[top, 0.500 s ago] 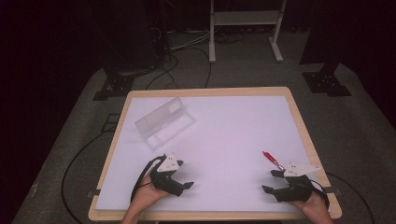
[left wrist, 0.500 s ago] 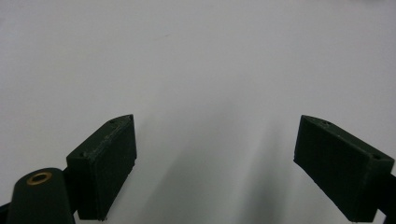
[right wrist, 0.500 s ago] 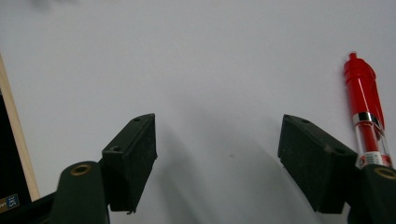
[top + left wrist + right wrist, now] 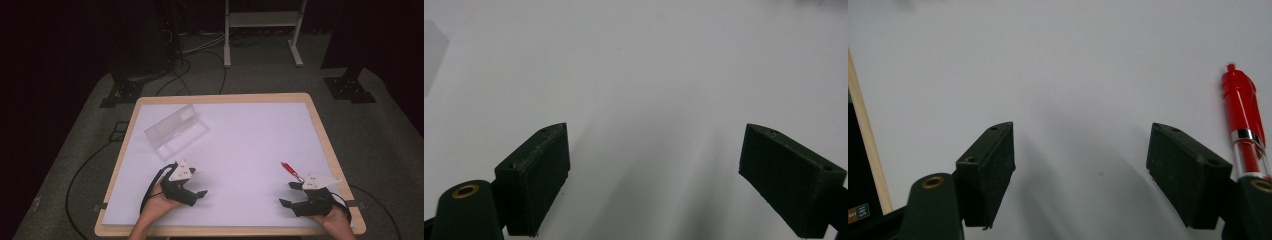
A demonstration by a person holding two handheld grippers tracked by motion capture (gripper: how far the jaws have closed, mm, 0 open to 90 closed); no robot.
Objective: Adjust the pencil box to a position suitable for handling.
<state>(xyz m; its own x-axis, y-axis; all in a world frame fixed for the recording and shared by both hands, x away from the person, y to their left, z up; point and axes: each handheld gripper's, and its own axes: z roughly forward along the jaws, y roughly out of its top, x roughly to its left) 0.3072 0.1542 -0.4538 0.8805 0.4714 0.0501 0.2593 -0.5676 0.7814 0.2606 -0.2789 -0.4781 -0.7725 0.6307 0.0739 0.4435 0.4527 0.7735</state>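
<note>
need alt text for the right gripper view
Two black tongs stand open over a bare white table, with nothing between them. A red pen lies on the table just outside one jaw, partly hidden behind it. The table's wooden edge runs along the far left of the picture.

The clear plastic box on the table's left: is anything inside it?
The clear rectangular plastic box lies open on the white tabletop, lid tilted up behind. Through its walls only the white surface shows, so it looks empty; glare on the plastic could hide something small.
</note>
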